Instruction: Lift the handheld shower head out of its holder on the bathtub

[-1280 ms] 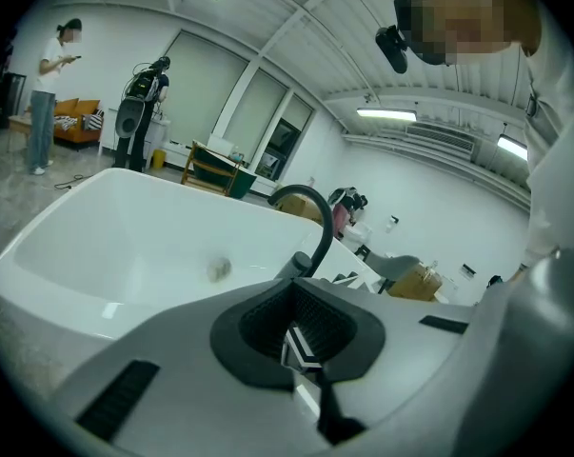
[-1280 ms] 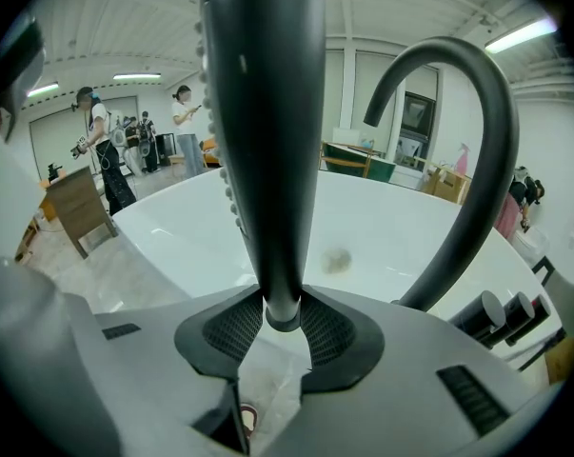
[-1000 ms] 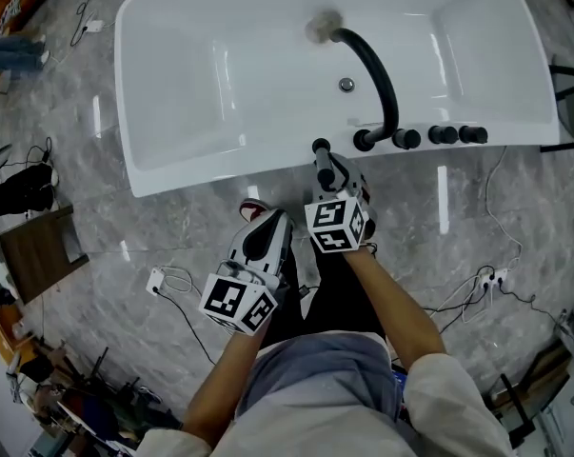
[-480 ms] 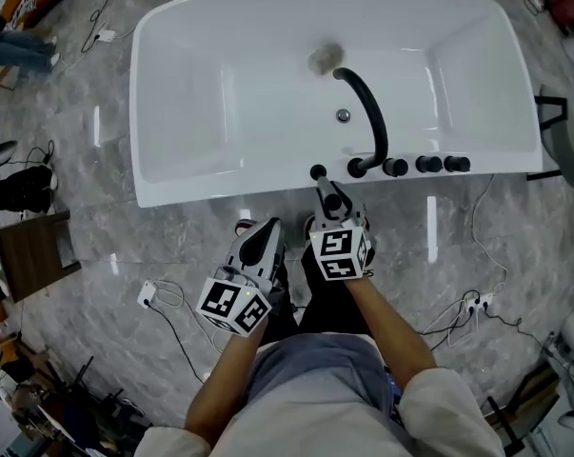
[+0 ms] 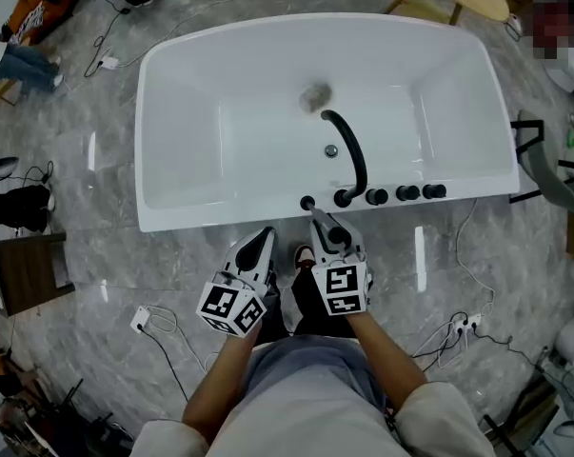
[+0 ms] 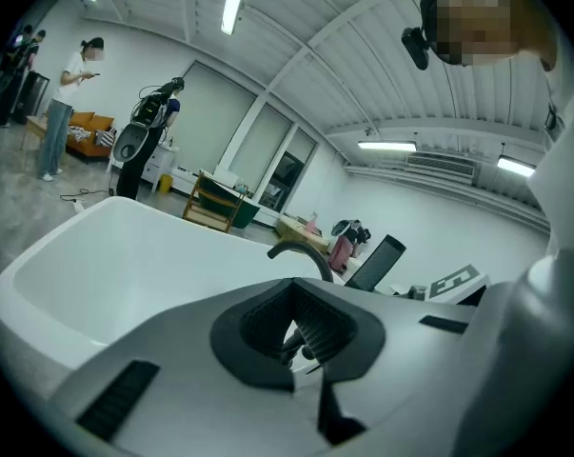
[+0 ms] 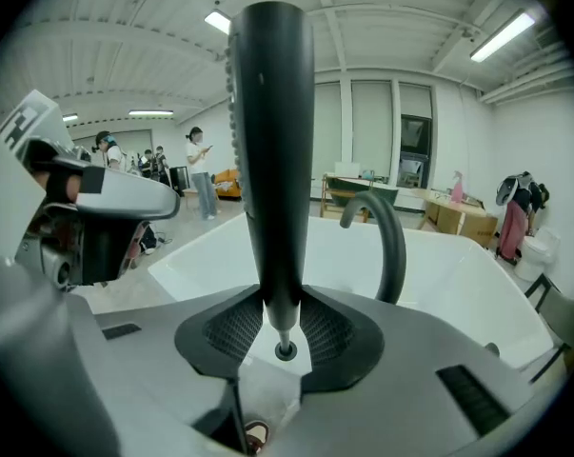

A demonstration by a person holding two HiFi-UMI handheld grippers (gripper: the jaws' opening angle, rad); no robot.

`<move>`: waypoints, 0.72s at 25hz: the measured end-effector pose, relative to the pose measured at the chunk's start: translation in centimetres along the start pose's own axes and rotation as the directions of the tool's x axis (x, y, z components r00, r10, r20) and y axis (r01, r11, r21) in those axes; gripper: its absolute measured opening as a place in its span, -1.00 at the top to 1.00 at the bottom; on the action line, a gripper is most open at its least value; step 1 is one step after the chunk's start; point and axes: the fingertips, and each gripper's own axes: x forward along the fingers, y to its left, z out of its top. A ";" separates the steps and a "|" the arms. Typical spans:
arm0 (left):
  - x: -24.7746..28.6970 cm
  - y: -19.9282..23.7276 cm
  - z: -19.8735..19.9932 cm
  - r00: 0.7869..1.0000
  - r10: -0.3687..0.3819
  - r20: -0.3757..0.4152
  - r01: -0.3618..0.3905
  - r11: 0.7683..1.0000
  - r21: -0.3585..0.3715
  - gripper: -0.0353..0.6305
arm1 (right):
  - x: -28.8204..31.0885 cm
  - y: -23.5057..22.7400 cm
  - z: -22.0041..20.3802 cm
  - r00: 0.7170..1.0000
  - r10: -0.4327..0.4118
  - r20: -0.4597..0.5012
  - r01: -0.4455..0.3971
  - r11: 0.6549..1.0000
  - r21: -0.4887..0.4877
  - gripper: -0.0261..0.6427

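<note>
Grey marble floor (image 5: pixel 77 188) spread around a white bathtub (image 5: pixel 220 212), with a wooden board (image 5: pixel 25 269) and loose cables (image 5: pixel 158 322) at the left. The tub's basin lay open and its near rim ran just ahead of both tools. The left gripper (image 5: pixel 260 238) hung short of that rim, jaws only narrowly apart, with nothing between them. Beside it, the right gripper (image 5: pixel 329 234) was clamped on the handle of the black handheld shower head (image 5: pixel 317 214), which stood upright with its lower tip just above the small round holder (image 7: pixel 285 351). A curved black spout (image 5: pixel 348 155) rose close on the right, then a row of black knobs (image 5: pixel 405 193) along the rim. More cables (image 5: pixel 463 327) trailed at the far right.
</note>
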 end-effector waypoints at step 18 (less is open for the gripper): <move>-0.4 -6.8 8.0 0.986 -0.130 0.103 0.120 0.988 0.100 0.88 | -10.1 2.1 10.2 0.987 0.072 0.140 -0.066 0.997 -0.049 0.53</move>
